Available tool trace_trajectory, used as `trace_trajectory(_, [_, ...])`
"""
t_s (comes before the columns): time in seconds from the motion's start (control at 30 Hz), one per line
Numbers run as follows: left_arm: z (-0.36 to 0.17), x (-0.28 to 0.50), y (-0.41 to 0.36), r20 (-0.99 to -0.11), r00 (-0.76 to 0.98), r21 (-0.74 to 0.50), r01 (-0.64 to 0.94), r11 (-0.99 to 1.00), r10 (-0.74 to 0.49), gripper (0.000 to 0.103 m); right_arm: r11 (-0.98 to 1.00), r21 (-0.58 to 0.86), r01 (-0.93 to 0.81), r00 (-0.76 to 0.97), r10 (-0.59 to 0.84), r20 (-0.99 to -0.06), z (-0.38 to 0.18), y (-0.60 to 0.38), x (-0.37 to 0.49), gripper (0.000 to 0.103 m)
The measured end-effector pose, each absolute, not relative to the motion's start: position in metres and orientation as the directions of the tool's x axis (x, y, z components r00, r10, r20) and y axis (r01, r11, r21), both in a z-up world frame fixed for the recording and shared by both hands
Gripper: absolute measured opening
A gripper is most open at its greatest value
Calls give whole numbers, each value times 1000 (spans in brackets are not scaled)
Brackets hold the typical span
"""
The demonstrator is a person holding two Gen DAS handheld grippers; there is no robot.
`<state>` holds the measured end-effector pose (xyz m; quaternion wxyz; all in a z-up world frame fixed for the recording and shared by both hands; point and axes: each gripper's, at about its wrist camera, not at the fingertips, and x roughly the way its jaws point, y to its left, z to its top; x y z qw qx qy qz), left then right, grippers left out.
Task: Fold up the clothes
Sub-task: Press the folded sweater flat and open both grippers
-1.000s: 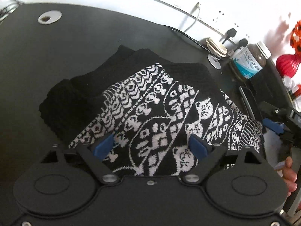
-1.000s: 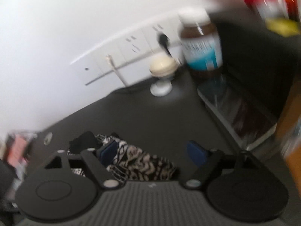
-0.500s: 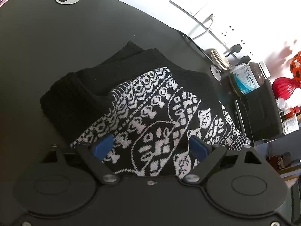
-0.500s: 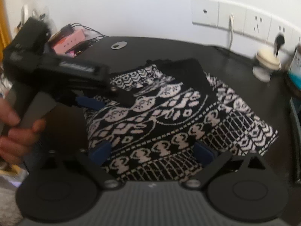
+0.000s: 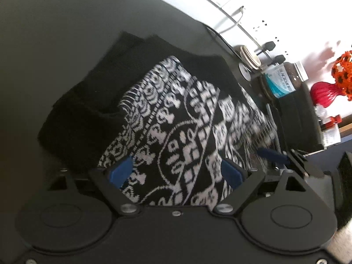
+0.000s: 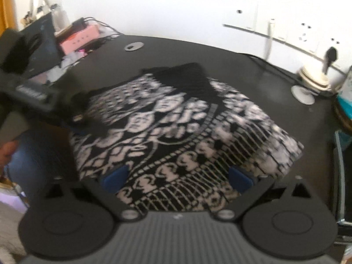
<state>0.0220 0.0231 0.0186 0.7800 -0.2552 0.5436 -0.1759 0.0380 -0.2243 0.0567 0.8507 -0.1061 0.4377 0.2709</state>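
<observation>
A black-and-white patterned knit sweater (image 5: 176,121) lies folded on the round black table (image 5: 44,44), with its plain black parts showing at the far and left sides. My left gripper (image 5: 176,169) is open over the sweater's near edge, blue pads apart and pressing on nothing. My right gripper (image 6: 176,178) hovers over another edge of the sweater (image 6: 167,118); its jaws are opening, with the knit lying below and between the fingers and no pad pressing it. One blue finger of the right gripper (image 5: 270,154) shows at the sweater's right edge in the left wrist view.
Against the wall at the table's back right stand a brown supplement bottle (image 5: 283,79), a red vase (image 5: 323,94), a stack of pale discs (image 5: 250,57) and plugged wall sockets (image 5: 231,4). A black box (image 5: 303,121) sits right of the sweater. A pink box (image 6: 80,39) and cables lie beyond the table.
The right gripper swung from facing the wall and bottle to over the sweater, rolling and widening its jaws. The left gripper rolled a little and stayed in place.
</observation>
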Motion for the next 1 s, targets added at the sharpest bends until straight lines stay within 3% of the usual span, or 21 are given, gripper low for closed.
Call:
trace_trajectory(0.2, [18,15,42,-714,350,-671,-93,735,-607,89,875,-40,-483,547,266,-794,70,-229,40,92])
trace_trajectory(0.43, [13,17,50,-732,356,-654,-123,747,-581,92,793,-34,-608,513,360,-780,73,-218,3,91])
trace_trajectory(0.67, [0,21,69,-702,364,-704,-219,676,-613,91,871,194,-450,456,412,-789,46,-249,28,98])
trace_trajectory(0.77, [3,20,82,-675,404,-732,-258,631,-618,92,882,190,-432,464,398,-791,51,-246,26,95])
trace_trajectory(0.83, [8,20,89,-667,441,-734,-254,630,-600,92,888,184,-422,497,396,-772,62,-243,24,87])
trace_trajectory(1.0, [-1,21,107,-631,497,-772,-330,543,-596,92,875,136,-464,551,406,-729,76,-227,27,87])
